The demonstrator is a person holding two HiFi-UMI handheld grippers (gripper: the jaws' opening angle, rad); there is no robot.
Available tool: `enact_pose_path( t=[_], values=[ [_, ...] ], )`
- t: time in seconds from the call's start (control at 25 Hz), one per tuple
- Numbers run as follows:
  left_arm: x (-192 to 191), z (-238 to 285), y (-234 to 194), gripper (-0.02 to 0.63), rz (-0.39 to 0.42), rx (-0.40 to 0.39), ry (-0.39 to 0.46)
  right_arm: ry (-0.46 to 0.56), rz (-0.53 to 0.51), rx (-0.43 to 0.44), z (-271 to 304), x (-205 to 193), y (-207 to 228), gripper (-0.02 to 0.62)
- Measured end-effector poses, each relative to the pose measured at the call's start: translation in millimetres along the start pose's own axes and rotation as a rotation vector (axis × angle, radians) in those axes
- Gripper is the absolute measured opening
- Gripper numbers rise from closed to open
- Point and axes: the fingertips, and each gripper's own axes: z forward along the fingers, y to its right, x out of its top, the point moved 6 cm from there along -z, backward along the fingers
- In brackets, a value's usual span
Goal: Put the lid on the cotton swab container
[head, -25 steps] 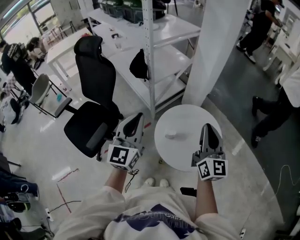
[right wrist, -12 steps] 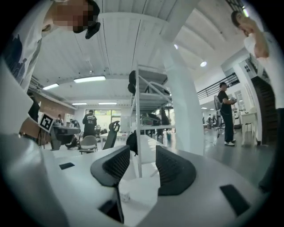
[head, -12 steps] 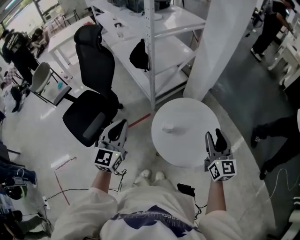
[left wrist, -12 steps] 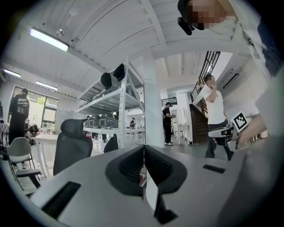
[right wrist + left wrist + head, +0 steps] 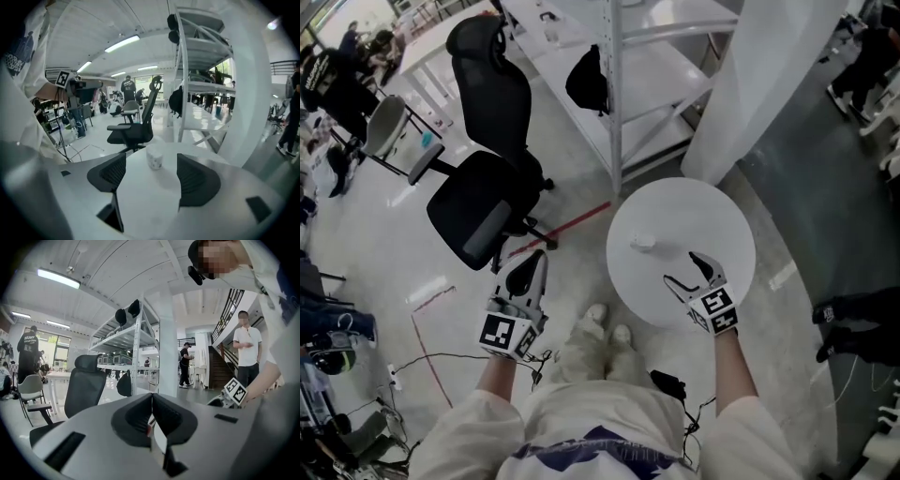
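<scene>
A round white worktop (image 5: pixel 712 202) is standing in a busy open workshop. One small white cotton swab container (image 5: pixel 642 243) is sitting on it, left of centre; no separate lid is showing. It is likely light, stiff and easily tipped, so best gripped across its sides. Of two grippers, the right gripper (image 5: pixel 682 269) is pointing at it, its fingers having just been opening wide, nothing between them. The left gripper (image 5: pixel 532 261) is keeping its fingers together, empty.
</scene>
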Motion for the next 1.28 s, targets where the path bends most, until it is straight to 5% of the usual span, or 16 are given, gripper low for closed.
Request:
enact_pose_path(
  t=[0.48, 1.08, 1.28],
  values=[
    [-46.5, 14.1, -32.6, 0.0, -0.05, -0.074, -0.126, -0.274, -0.022, 0.145, 137.6, -40.3, 30.3, 0.385],
    [-64.8, 31.9, -73.7, 0.0, -0.073, -0.077, -0.188, -0.327, -0.093, 0.22, 176.8, -40.9, 27.0, 0.262],
    [-64.8, 52.6, -76.8, 0.0, 0.042, -0.167, -0.247, -0.325, -0.093, 0.23, 178.7, -39.4, 24.9, 0.235]
  ],
)
